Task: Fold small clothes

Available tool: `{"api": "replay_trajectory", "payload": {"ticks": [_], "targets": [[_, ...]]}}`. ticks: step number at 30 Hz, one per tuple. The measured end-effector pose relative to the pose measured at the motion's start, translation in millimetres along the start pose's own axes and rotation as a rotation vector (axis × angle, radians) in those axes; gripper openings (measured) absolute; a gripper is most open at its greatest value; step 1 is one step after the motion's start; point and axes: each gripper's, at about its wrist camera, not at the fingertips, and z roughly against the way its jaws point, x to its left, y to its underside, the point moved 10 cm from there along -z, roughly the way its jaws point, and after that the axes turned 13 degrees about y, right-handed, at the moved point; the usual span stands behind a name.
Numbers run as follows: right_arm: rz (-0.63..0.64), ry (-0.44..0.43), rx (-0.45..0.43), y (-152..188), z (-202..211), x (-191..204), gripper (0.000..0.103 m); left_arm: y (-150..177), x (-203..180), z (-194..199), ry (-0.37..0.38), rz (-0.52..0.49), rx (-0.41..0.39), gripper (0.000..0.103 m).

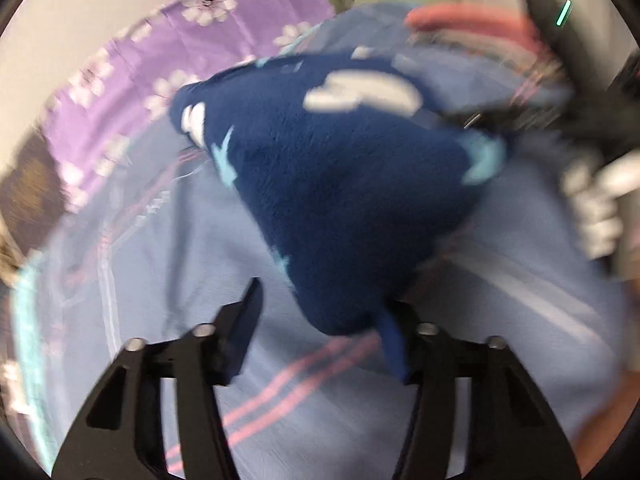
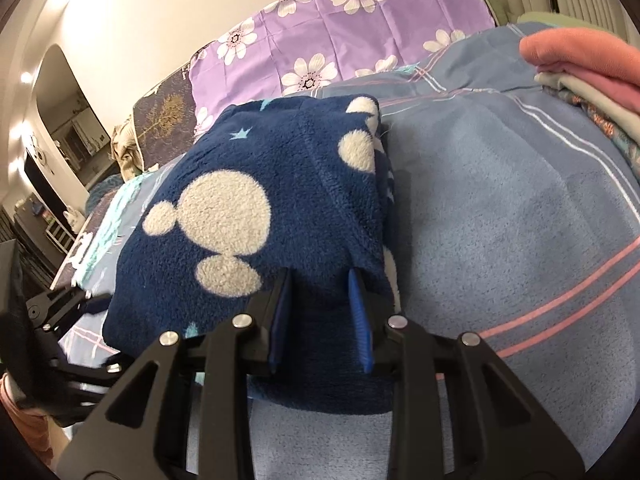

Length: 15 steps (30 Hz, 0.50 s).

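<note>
A folded navy fleece garment (image 2: 256, 216) with white blobs and pale stars lies on a blue striped blanket (image 2: 520, 220). My right gripper (image 2: 322, 280) straddles its near edge with the fleece bunched between its blue pads (image 2: 360, 312). In the blurred left wrist view the same garment (image 1: 340, 200) hangs in a point toward my left gripper (image 1: 320, 300), whose jaws stand wide apart; the fleece tip touches the right finger. The right gripper (image 1: 492, 120) shows blurred at the garment's far right corner.
A stack of folded pink and grey clothes (image 2: 588, 68) sits at the far right on the blanket. A purple floral sheet (image 2: 340, 32) lies behind. A dark patterned cushion (image 2: 164, 120) and room furniture are at the left.
</note>
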Motion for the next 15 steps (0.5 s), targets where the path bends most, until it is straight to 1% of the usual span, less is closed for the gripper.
{"api": "replay_trajectory", "payload": {"ticks": [1,2,3,5,6,7,8,9,10,11,12,13,14,15], "targets": [[-0.008,-0.008,0.002,0,0,0,0.028,-5,-3,13,0.041,0.010,-0.030,0.042],[-0.010,-0.009,0.002,1,1,1,0.028,-16,-3,30,0.069,0.018,-0.080,0.038],[-0.006,-0.006,0.003,1,1,2,0.029,-25,-2,42,0.069,0.017,-0.125,0.034],[0.007,0.007,-0.001,2,1,5,0.030,-50,-2,59,0.063,-0.006,-0.224,0.034],[0.012,0.016,-0.002,2,2,6,0.030,-65,2,60,0.053,-0.028,-0.257,0.034],[0.017,0.025,-0.002,1,1,7,0.030,-77,6,54,0.047,-0.034,-0.263,0.034],[0.021,0.031,-0.003,1,1,7,0.031,-87,11,41,0.051,-0.029,-0.252,0.034],[0.025,0.034,-0.003,1,1,7,0.031,-88,16,21,0.056,-0.019,-0.218,0.034],[0.024,0.033,-0.004,1,1,7,0.031,-85,24,-4,0.046,-0.018,-0.160,0.039],[0.021,0.032,-0.004,2,1,6,0.031,-76,32,-34,0.014,-0.031,-0.087,0.047],[0.018,0.028,-0.004,2,0,5,0.031,-69,39,-54,-0.008,-0.054,-0.069,0.051],[0.019,0.025,-0.014,3,0,6,0.031,-66,43,-60,0.007,-0.055,-0.087,0.051],[0.023,0.030,-0.023,4,0,7,0.031,-65,47,-61,0.047,-0.009,-0.096,0.051],[0.030,0.039,-0.031,4,1,8,0.030,-65,48,-58,0.065,0.034,-0.083,0.050]]}}
